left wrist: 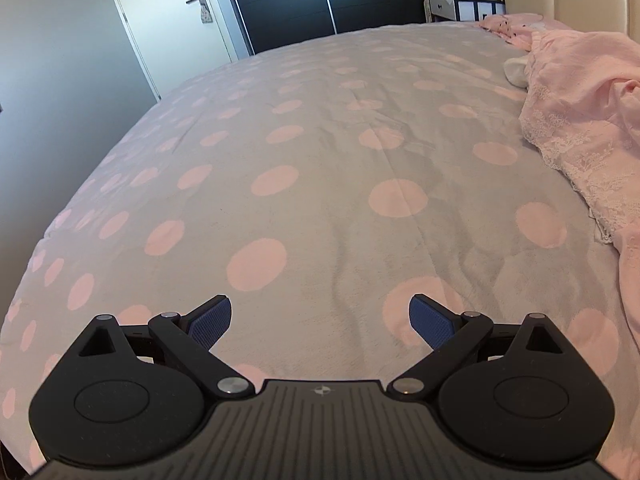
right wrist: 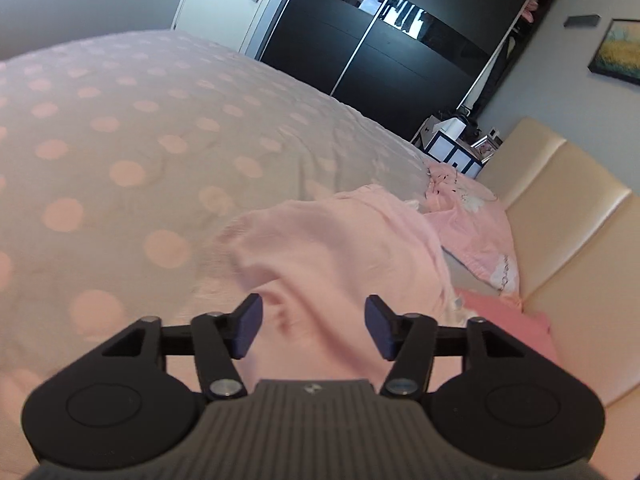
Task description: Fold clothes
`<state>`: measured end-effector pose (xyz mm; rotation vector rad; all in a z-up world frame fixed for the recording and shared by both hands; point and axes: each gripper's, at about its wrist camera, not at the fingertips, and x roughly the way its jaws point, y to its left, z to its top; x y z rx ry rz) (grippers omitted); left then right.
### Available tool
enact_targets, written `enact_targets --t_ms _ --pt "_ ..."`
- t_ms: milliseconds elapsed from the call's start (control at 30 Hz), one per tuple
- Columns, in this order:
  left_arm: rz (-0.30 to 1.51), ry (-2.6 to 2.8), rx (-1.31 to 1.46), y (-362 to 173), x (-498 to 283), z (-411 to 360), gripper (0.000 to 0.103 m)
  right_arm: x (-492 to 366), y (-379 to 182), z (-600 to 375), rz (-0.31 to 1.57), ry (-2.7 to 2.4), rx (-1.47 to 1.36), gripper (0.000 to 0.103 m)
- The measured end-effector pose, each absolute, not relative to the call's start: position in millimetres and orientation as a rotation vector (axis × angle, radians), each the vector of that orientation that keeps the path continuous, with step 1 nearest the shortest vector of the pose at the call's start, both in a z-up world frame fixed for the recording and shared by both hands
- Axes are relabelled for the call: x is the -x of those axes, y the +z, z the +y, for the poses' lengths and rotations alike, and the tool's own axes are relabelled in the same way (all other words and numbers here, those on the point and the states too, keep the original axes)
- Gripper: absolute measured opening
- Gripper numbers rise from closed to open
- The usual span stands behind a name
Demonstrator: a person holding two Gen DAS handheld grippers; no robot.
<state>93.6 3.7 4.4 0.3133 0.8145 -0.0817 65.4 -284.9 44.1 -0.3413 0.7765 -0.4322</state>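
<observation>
Folding looks barely begun: the pink garment [left wrist: 580, 92] lies rumpled near the headboard [right wrist: 560, 216] on the bed [left wrist: 320, 140], the left claw [left wrist: 320, 322] gapes empty over bare cover and the right claw [right wrist: 313, 326] hangs parted, gripping nothing, above it

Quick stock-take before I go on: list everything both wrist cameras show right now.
bedspread: one, grey with pink dots, covers the bed
pink garment: one, pale pink, lace-edged, crumpled near the pillows
pillow: one, pink floral, by the headboard
headboard: one, cream, padded
wardrobe: one, black sliding doors, past the bed
door: one, white
nightstand: one, cluttered
left claw: open, over bare bedspread
right claw: open, over the garment
</observation>
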Motion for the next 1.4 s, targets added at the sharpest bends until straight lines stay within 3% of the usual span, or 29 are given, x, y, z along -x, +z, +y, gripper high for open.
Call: enact_targets --t_ms 167,233,267,300,333,633,900,1400 --pt "0.86 -0.068 -0.317 -10 -106 -1 0.097 -112 30 -343 0.798 -0.44 0.352 0.075" --pt "0.876 -0.059 -0.313 -15 -110 0 0.097 -126 24 -360 0.8 -0.434 0.295 0.072" --pt "0.883 -0.057 -0.309 -16 -112 1 0.097 -131 22 -364 0.808 -0.428 0.264 0.05" --pt "0.889 -0.054 -0.305 -17 -113 1 0.097 -135 20 -365 0.822 -0.424 0.239 0.007" --pt "0.887 -0.056 -0.303 -17 -113 1 0.097 -137 18 -364 0.83 -0.423 0.224 0.003" --pt "0.832 -0.084 -0.278 3 -97 5 0.096 -105 75 -258 0.725 -0.326 0.371 0.002" --pt "0.729 -0.087 -0.202 46 -59 36 0.096 -79 119 -108 0.746 -0.107 0.275 0.002" --pt "0.729 -0.072 -0.143 55 -22 95 0.096 -10 -52 89 0.876 0.118 -0.135 0.002"
